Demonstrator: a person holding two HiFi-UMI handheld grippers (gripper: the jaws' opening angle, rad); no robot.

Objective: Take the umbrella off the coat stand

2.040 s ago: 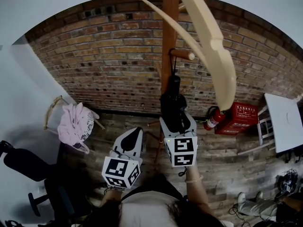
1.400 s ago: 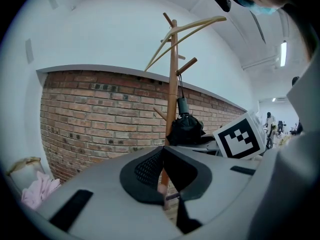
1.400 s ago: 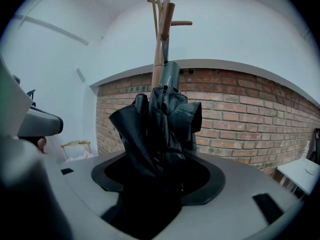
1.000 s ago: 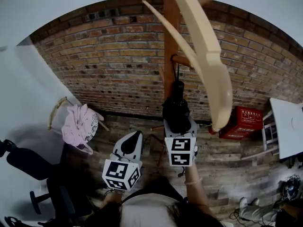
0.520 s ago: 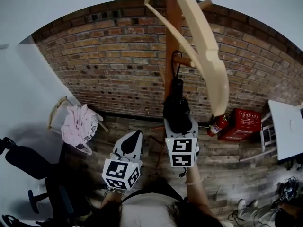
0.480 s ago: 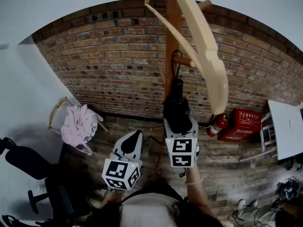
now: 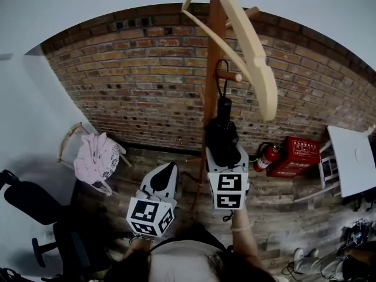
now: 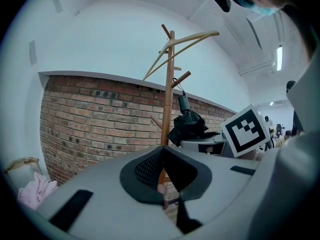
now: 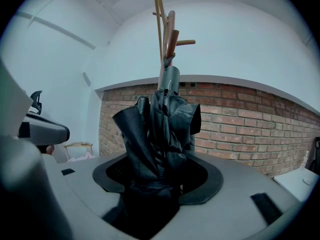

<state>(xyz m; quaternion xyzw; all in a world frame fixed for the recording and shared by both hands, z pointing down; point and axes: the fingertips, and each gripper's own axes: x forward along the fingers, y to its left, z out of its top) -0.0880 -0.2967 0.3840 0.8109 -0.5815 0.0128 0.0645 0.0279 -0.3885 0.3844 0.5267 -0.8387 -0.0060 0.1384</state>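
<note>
**My right gripper (image 9: 156, 186) is clamped on the folded black umbrella (image 9: 159, 126), which hangs by its strap (image 7: 221, 78) from a peg (image 7: 231, 75) of the wooden coat stand (image 7: 212, 40).**

I hold it low on the bundled canopy, with the handle end pointing up toward the peg and the strap looped over it. The cloth is soft and loose (it bunches out over my jaws), so I judge the hold squashes until it meets the stiff shaft inside. It looks light, though slick fabric may slide along that shaft. The tighter folds nearer the middle would be the surer place to hold. The loop must rise and come outward to clear the peg's tip, and a pale wooden hanger (image 7: 252, 46) slants close above. My left gripper (image 7: 160, 181) sits lower, beside the right one, its jaws pressed together on nothing.
</note>
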